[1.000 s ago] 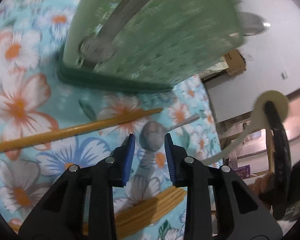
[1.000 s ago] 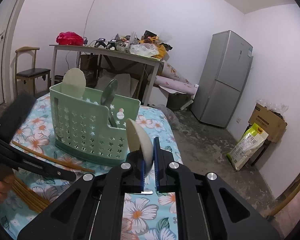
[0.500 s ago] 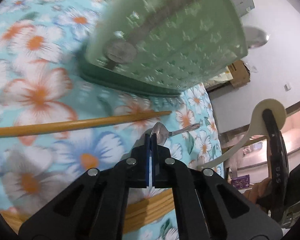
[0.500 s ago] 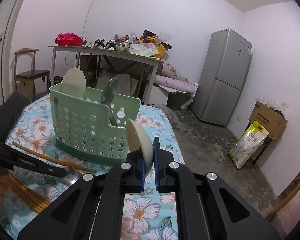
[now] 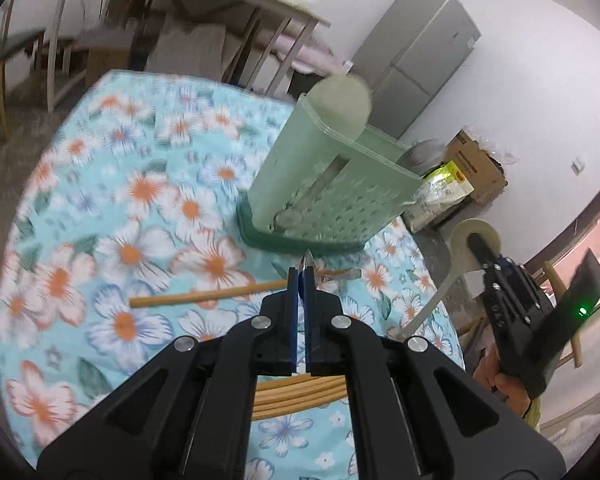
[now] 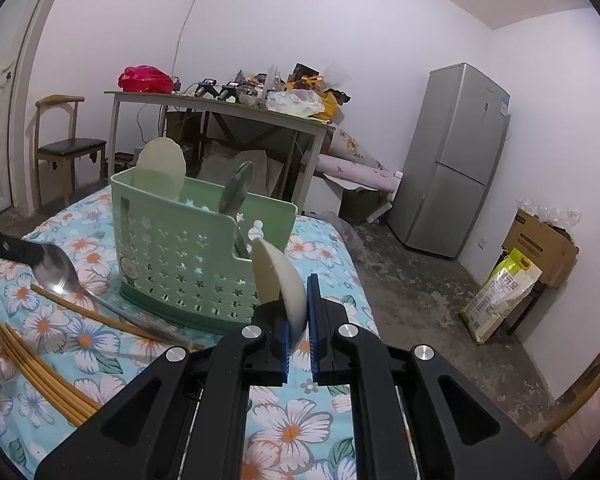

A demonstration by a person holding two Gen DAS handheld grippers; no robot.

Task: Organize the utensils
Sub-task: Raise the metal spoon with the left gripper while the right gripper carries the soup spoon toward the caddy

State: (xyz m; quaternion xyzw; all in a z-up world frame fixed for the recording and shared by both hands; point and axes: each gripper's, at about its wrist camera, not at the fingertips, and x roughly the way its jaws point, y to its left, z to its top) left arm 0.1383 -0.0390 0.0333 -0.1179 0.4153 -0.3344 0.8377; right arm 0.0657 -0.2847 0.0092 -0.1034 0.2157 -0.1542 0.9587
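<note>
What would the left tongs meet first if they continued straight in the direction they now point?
Probably the green utensil basket: its base lies just beyond the left tongs, which are shut on the metal spoon. Depth is uncertain.

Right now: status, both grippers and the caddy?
Left gripper shut on metal spoon, bowl lifted. Right gripper shut on cream spoon. Green caddy holds two utensils. Single chopstick lies before it.

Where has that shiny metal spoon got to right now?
The shiny metal spoon is pinched by its bowl in the left tongs, at the left of the right wrist view, left of the green plastic utensil caddy, above a wooden chopstick.
</note>
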